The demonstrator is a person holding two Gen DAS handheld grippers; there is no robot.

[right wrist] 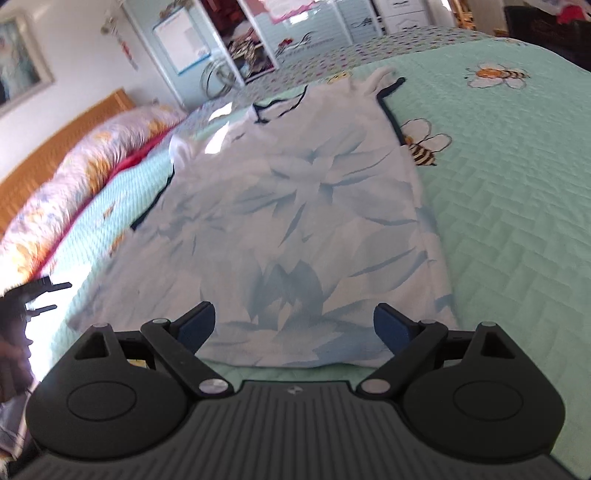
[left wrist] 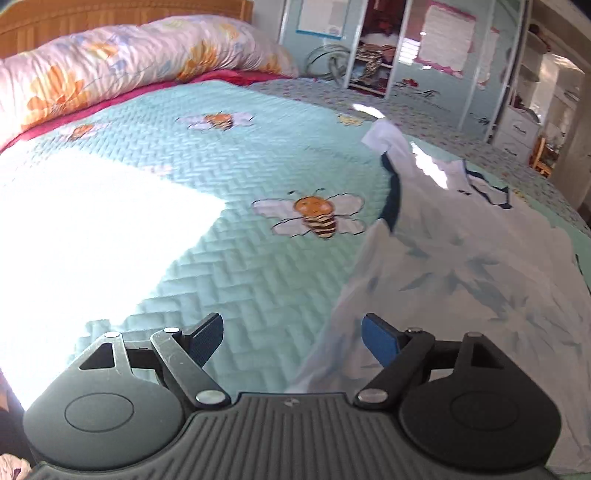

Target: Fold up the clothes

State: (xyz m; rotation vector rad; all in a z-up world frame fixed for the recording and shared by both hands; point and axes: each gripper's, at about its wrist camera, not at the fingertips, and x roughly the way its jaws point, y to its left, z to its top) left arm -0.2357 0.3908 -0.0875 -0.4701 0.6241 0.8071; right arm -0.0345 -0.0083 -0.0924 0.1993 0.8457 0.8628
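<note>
Top (right wrist: 295, 206), white with pale blue flower print and dark trim, spread flat on bed (right wrist: 517, 221), neck end away from both cameras, hem nearest

Quilt (left wrist: 229, 258) mint green, stitched in zigzag, with bees; one bee (left wrist: 317, 216) just beside top's left edge, another (right wrist: 421, 147) partly under its right edge

Left tool (left wrist: 293, 334) open wide, empty, low over quilt at top's left hem edge; right finger (left wrist: 380, 341) over the cloth, left finger (left wrist: 207, 338) over bare quilt

Right tool (right wrist: 295, 323) open wide, empty, just above the hem, both fingers over cloth

Flowered duvet (left wrist: 122, 66) rolled along wooden headboard (left wrist: 110, 18); wardrobe (left wrist: 388, 48) beyond the bed, door open

Hard sunlight on quilt at left, detail there lost
</note>
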